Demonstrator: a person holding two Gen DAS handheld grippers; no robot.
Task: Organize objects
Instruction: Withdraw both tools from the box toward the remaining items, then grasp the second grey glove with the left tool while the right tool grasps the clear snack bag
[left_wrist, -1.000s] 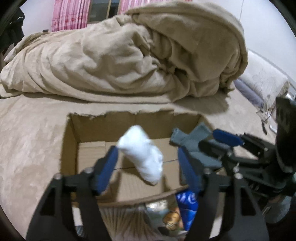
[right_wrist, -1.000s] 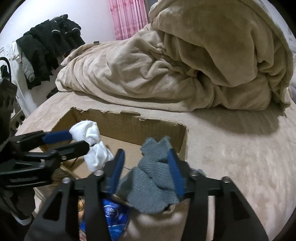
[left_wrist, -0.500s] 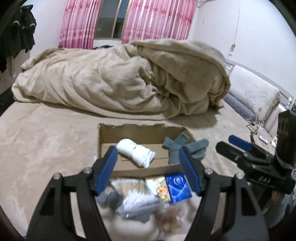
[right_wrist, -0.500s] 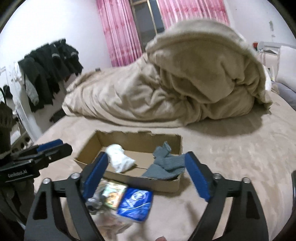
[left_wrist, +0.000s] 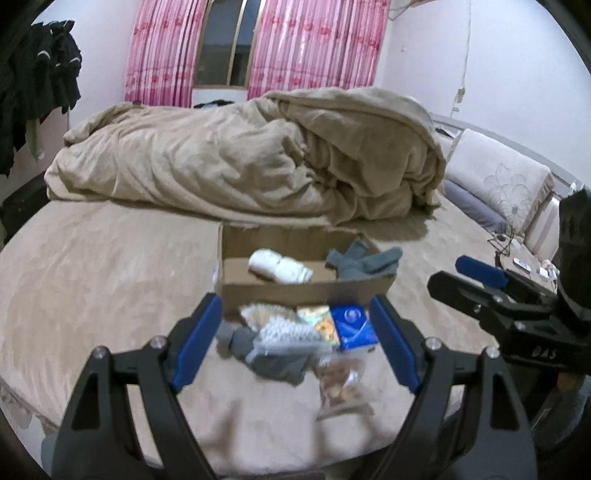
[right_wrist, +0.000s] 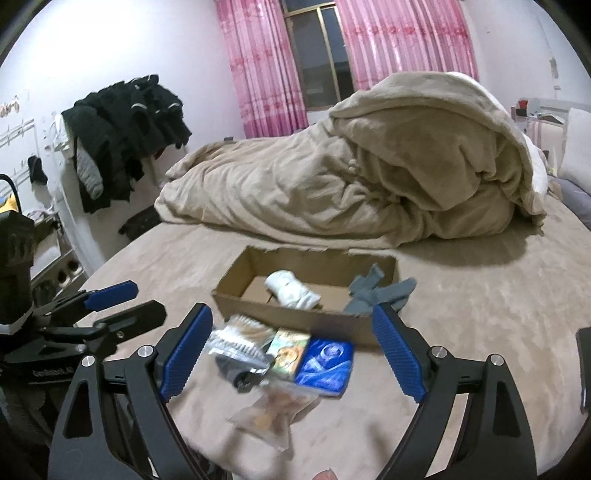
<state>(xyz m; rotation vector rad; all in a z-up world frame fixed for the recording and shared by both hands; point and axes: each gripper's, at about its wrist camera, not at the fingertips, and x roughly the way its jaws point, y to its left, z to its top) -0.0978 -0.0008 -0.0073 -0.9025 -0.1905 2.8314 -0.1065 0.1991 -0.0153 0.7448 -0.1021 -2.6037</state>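
Both tools hang above the near edge of the bed (left_wrist: 92, 266), tilted down toward a shallow cardboard box (left_wrist: 295, 288) that sits on the tan cover. The left hand-held gripper (left_wrist: 295, 339) has nothing between its blue pads, and its jaws are opening wider. The right hand-held gripper (right_wrist: 291, 354) stands wide apart too, also empty.

Inside the box, a rolled white sock (left_wrist: 279, 267) lies toward the left, and a grey sock (left_wrist: 364, 260) is draped at the right end, part of it hanging over the wall.

Just in front of the box, on the near side, there's a small heap: a blue packet (right_wrist: 325, 363), a yellowish-green packet (right_wrist: 288, 349) touching its left side, a striped knitted piece (left_wrist: 284, 334) further left, and a clear bag (right_wrist: 273, 413) nearest of all, with what may be snacks inside, though it's blurred.

Beyond the box a big rumpled beige blanket (left_wrist: 240, 166) fills the far half of the bed, with pink curtains (right_wrist: 402, 37) behind it and dark clothes (right_wrist: 125, 122) hanging at the left wall.
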